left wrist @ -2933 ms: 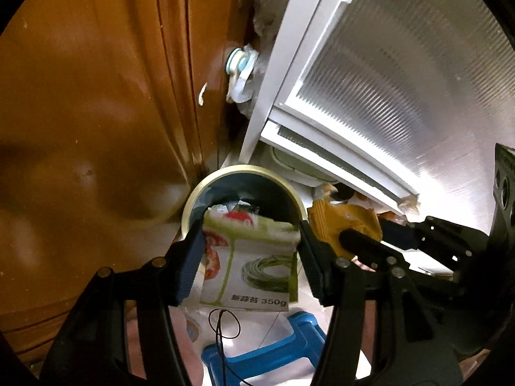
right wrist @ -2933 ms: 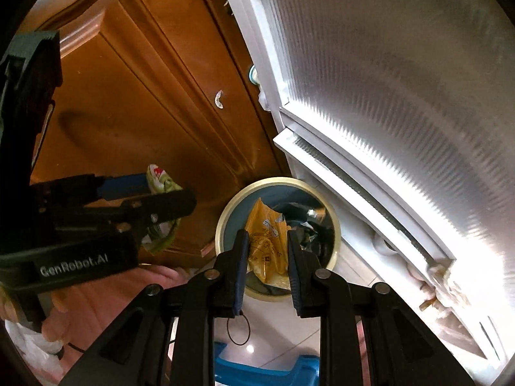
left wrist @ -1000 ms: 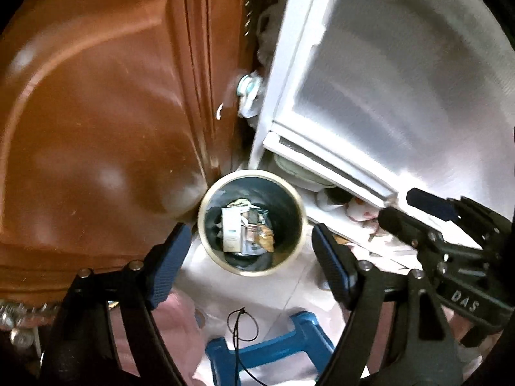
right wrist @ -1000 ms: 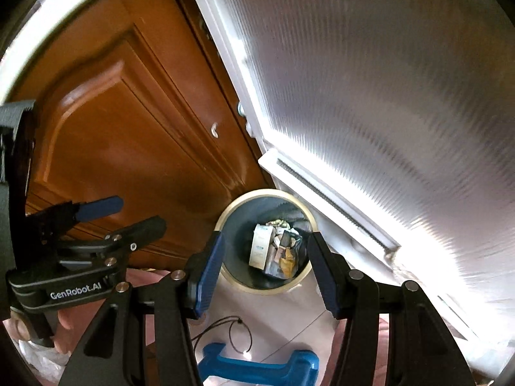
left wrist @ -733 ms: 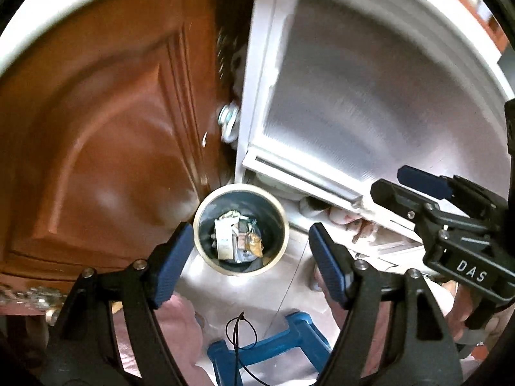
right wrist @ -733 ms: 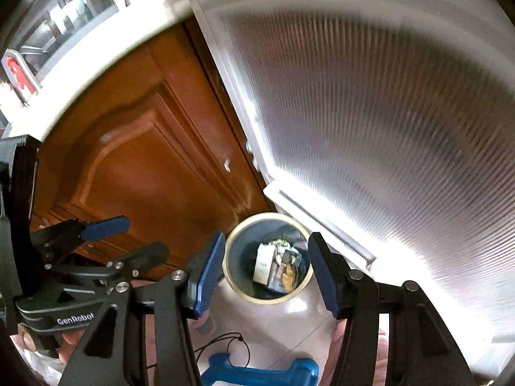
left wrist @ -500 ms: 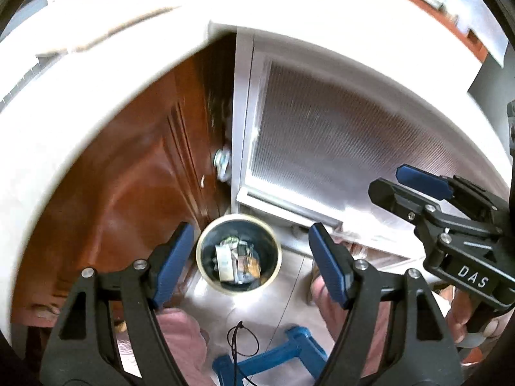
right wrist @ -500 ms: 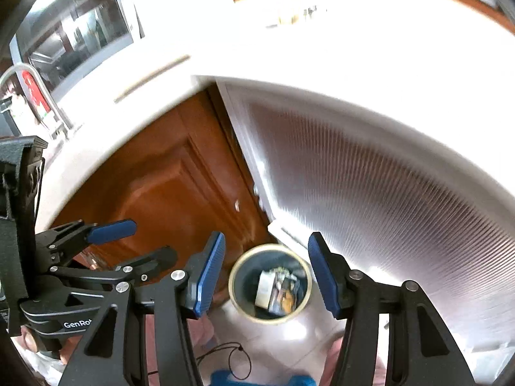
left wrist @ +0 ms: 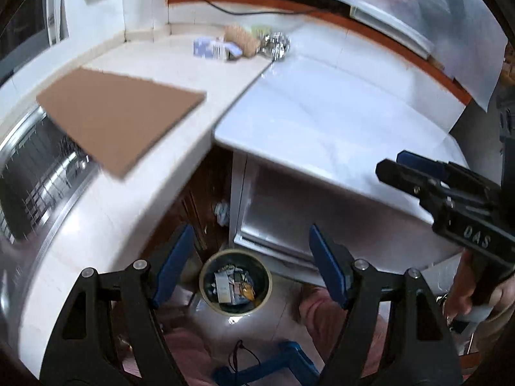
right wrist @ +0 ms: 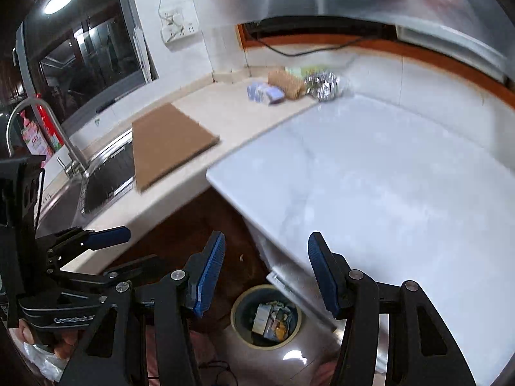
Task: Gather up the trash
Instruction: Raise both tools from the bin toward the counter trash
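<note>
The remaining trash sits in a small cluster at the back of the worktop (right wrist: 251, 119), near the corner where it meets the tiled wall: a crumpled ball of foil (right wrist: 323, 86) (left wrist: 276, 45), a brown textured packet (right wrist: 286, 84) (left wrist: 243, 39) touching it, a pale blue-and-white carton (right wrist: 264, 94) (left wrist: 212, 48) just beside that, and a pale green wrapper (right wrist: 297, 70) behind them against the wall. Motion blur hides any print on these.

On the floor below the worktop's front edge stands a round trash bin (left wrist: 206, 284) (right wrist: 239, 325) with a cream rim and dark inside. It holds a white carton, an orange-yellow wrapper and other crumpled packets, their lettering too small to read.

The left hand-held gripper (left wrist: 249, 265) hangs above the bin with its blue-padded jaws spread wide and nothing between them; its body reads "GenRobot.AI" in the right wrist view. The right hand-held gripper (right wrist: 265, 273) is likewise spread wide and empty, and its body shows "DAS".

A flat brown cardboard sheet (right wrist: 169, 143) (left wrist: 116, 119) lies on the worktop, overhanging the steel sink (right wrist: 96, 186). A curved faucet (right wrist: 38, 128) stands at the sink's back edge, with a pink and red bottle (right wrist: 33, 136) behind it.
</note>
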Tool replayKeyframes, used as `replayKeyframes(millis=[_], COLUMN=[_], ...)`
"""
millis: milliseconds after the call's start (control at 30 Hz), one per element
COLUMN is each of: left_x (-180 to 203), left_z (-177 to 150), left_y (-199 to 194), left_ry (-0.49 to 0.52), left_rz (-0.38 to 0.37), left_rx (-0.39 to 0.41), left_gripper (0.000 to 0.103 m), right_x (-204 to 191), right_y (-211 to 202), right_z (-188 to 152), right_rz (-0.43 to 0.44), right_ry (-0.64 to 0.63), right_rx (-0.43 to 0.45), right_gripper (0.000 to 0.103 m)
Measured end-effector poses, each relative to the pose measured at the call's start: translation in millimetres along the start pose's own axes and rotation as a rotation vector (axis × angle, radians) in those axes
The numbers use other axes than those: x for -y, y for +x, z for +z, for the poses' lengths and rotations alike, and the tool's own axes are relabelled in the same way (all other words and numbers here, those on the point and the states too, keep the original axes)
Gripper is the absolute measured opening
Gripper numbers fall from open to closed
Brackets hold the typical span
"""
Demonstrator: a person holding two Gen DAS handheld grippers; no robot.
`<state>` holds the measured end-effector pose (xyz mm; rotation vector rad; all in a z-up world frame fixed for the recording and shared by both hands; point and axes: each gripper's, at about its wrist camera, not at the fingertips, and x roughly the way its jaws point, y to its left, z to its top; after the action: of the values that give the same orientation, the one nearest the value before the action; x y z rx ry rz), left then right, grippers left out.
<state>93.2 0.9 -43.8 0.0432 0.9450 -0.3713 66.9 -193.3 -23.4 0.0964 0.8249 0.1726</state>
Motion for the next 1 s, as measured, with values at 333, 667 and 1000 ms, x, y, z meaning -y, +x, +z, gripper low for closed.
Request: replayKeyframes(millis=[333, 667, 1000], left_x=[-22, -77, -125], left_z=[119, 252, 331], left_y=[-19, 62, 172], left_ry=[0.027, -0.118, -0.209], left_rz=[0.042, 0.034, 0.086], left_rx=[0.010, -0.076, -0.105], left_gripper=[0.072, 0.072, 0.059], right_x=[39, 81, 76], right_y=[-14, 56, 176], right_z=[129, 253, 328], right_rz=[-0.053, -0.082, -0.016], right_ry=[-0.012, 0.034, -0.042], right_rx=[0.023, 0.011, -0.020], right_gripper=[0.055, 0.055, 0.055])
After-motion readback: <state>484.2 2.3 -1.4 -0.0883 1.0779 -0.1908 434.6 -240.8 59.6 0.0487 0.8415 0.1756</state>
